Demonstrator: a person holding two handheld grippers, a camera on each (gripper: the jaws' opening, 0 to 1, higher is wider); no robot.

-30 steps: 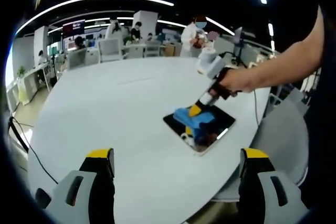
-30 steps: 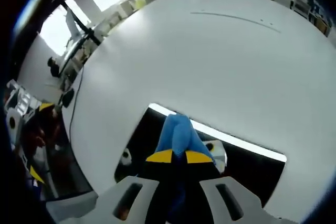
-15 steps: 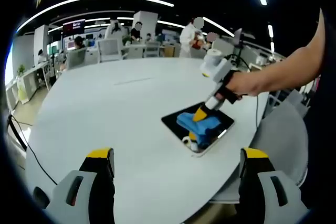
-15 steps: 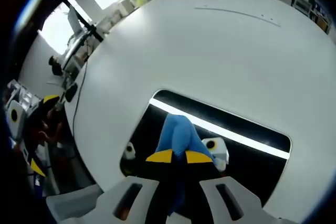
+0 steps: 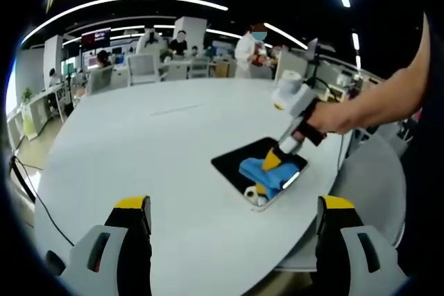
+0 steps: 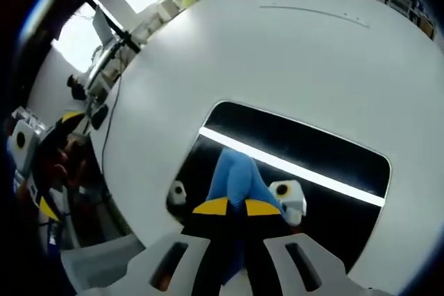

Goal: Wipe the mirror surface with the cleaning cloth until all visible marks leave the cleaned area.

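A dark rectangular mirror [image 5: 244,162] [image 6: 312,150] lies flat on the round white table [image 5: 152,143] [image 6: 291,53], near its right edge in the left gripper view. My right gripper [image 5: 272,161] [image 6: 236,206] is shut on a blue cleaning cloth [image 5: 265,170] [image 6: 236,175] and presses it onto the mirror's near part. The mirror reflects a bright ceiling light strip and the gripper. My left gripper [image 5: 232,211] hangs open above the table's near edge, well short of the mirror, holding nothing.
A person's bare arm [image 5: 374,98] reaches in from the right in the left gripper view. Office desks, chairs and several people [image 5: 250,43] stand behind the table. A black cable [image 5: 28,185] hangs off the table's left edge.
The right gripper has dragged the cloth across the mirror toward its near right end, uncovering more of the mirror's far part. The left gripper has held still.
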